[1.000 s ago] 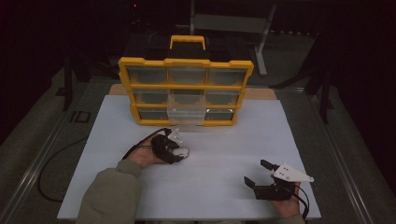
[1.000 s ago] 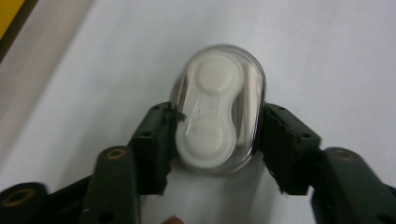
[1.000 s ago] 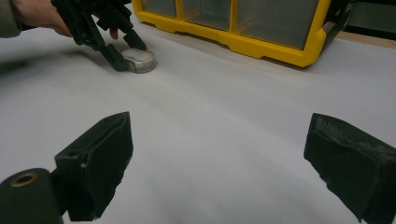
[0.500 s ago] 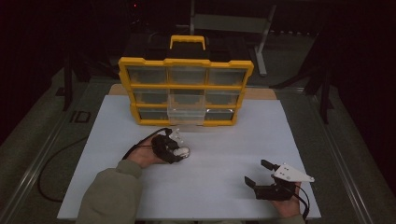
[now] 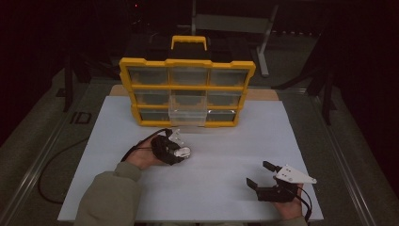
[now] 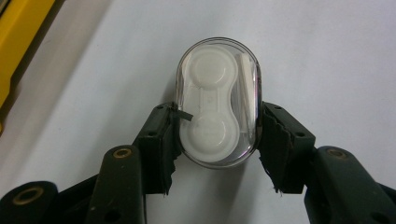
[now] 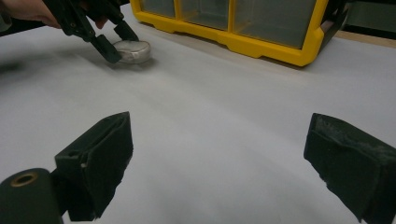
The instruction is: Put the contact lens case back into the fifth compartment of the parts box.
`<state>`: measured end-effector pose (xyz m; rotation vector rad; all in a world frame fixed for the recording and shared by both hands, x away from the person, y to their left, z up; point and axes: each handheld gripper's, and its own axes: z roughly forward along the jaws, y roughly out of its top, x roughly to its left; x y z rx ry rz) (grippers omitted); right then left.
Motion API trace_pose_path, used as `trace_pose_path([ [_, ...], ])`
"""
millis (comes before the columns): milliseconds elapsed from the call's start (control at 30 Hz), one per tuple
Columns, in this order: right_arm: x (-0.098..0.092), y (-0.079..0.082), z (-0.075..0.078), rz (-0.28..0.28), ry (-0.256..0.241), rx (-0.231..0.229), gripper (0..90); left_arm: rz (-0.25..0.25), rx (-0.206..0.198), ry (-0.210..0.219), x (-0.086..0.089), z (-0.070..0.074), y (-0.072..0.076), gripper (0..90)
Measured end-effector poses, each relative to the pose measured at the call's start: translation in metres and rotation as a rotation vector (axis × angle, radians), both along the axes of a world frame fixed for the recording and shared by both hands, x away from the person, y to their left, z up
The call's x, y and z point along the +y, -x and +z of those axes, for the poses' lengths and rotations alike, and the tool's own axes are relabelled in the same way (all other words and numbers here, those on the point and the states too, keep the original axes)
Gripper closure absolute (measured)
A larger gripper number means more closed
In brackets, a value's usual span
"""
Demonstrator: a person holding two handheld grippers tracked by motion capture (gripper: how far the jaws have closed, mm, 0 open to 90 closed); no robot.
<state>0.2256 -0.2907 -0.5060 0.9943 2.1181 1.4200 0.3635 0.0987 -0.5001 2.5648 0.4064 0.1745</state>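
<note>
**Clear case pinched at its lower half**

The small clear oval case [image 6: 217, 100], with a white two-cup holder inside, lies flat on the white counter [image 5: 226, 141] a little in front of the yellow drawer organizer [image 5: 187, 89], whose bottom middle drawer [image 5: 188, 117] stands pulled out. The left gripper [image 6: 217, 135] clasps the case across its narrow width, both jaws pressed against the lower half of its sides while the upper half pokes out beyond them.

The likely trouble, as I judge it: the shell is smooth and rounded, and the hold sits off its middle, so on a lift it could pivot between the jaws or squirt forward and drop. The jaw padding looks frayed, with a loose strip bent against the shell on one side, which may weaken the bite further.

The right gripper [image 5: 263, 175] rests well apart near the counter's near right corner, jaws spread wide with nothing between them, pointing toward the case.
</note>
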Motion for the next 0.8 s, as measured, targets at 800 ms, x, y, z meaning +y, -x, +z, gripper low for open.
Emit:
trace_pose_path([
  [800, -0.001, 0.0, 0.0, -0.002, -0.005, 0.001, 8.0, 0.012, -0.04, 0.016, 0.015, 0.028, 0.009, 49.6],
])
